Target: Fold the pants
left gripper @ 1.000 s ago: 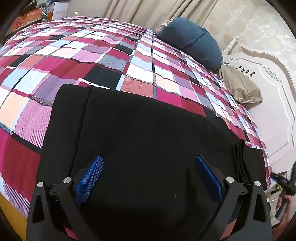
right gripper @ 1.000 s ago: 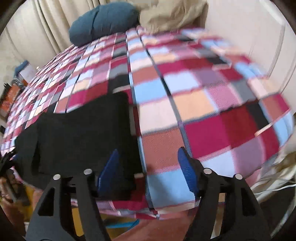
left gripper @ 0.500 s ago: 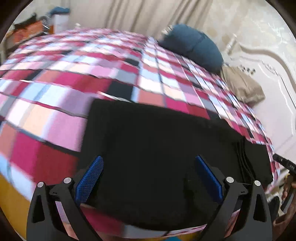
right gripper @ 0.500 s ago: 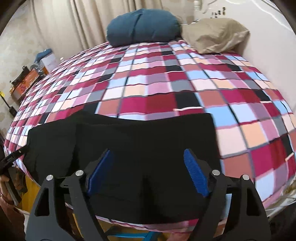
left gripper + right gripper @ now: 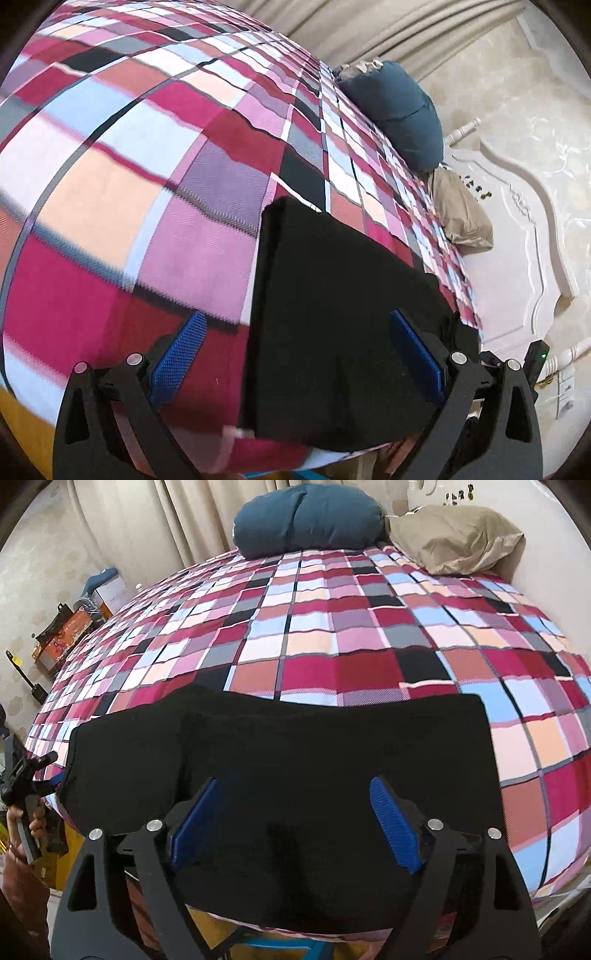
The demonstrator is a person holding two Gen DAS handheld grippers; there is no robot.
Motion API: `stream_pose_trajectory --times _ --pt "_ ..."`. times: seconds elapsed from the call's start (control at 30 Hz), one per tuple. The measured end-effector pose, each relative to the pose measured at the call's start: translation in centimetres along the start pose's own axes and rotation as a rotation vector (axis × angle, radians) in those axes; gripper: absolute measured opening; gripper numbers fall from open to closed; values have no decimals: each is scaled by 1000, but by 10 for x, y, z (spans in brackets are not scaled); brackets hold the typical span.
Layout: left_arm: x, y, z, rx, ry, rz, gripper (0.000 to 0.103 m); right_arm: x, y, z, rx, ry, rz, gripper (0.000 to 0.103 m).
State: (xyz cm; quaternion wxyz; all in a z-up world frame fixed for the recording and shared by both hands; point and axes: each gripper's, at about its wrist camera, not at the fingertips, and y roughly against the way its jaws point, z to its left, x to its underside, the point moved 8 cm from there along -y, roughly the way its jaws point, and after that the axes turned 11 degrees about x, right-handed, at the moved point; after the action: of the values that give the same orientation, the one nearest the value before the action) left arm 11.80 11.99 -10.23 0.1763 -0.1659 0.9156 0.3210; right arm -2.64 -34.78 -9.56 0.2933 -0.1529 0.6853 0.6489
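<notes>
We hold both the left gripper (image 5: 295, 354) and right gripper (image 5: 295, 823) wide, empty; the right gripper's jaws have just been opening. A one-layer pinch risks dragging the folded pants (image 5: 332, 746), lower frame, apart.

Left tongs (image 5: 295, 363) stand open above folded black pants (image 5: 332, 314) on the checked bed (image 5: 147, 166); contact apparently none, foreground blurred.

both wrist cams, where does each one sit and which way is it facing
Left wrist: on the open left gripper, angled down over the left end of the black pants; only its fingers show.
Right wrist: on the open, empty right gripper, facing the pillows; the person's left hand shows.
Shared: pants, plaid bedspread, blue pillow, tan pillow.
</notes>
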Motion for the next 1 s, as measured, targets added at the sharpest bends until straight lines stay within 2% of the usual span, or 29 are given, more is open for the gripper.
stream_pose_trajectory --times 0.13,0.2,0.23,0.33,0.4,0.43,0.47,0.53,0.57,0.67,0.77,1.0 --pt "-5 -13 -8 26 -42 45 98 4 -1 6 -18 0 11 83" --pt "-3 -26 -21 115 -22 84 98 5 -1 8 -27 -1 17 83" --pt "-2 -30 -23 136 -9 95 97 6 -1 9 -29 -1 18 83" --pt "1 -42 -26 122 -2 101 96 8 0 11 -39 -2 24 83" --pt "0 -41 -24 106 4 101 58 8 2 11 -43 -4 25 83" --pt "1 -42 -15 77 54 119 33 9 4 10 -48 -7 26 83" --pt "0 -42 -8 78 98 121 29 10 5 10 -53 -9 26 83" --pt "-1 -40 -4 119 159 111 29 12 7 7 -63 -21 27 83" --pt "0 -41 -5 112 158 112 28 14 8 5 -63 -26 27 83" --pt "0 -41 -15 37 103 116 22 17 8 -2 -60 -50 29 83" --pt "-6 -40 -36 -7 39 94 18 20 7 -10 -66 -78 36 83" --pt "-21 -25 -77 -32 -45 26 17 21 13 -16 -77 -92 20 83"
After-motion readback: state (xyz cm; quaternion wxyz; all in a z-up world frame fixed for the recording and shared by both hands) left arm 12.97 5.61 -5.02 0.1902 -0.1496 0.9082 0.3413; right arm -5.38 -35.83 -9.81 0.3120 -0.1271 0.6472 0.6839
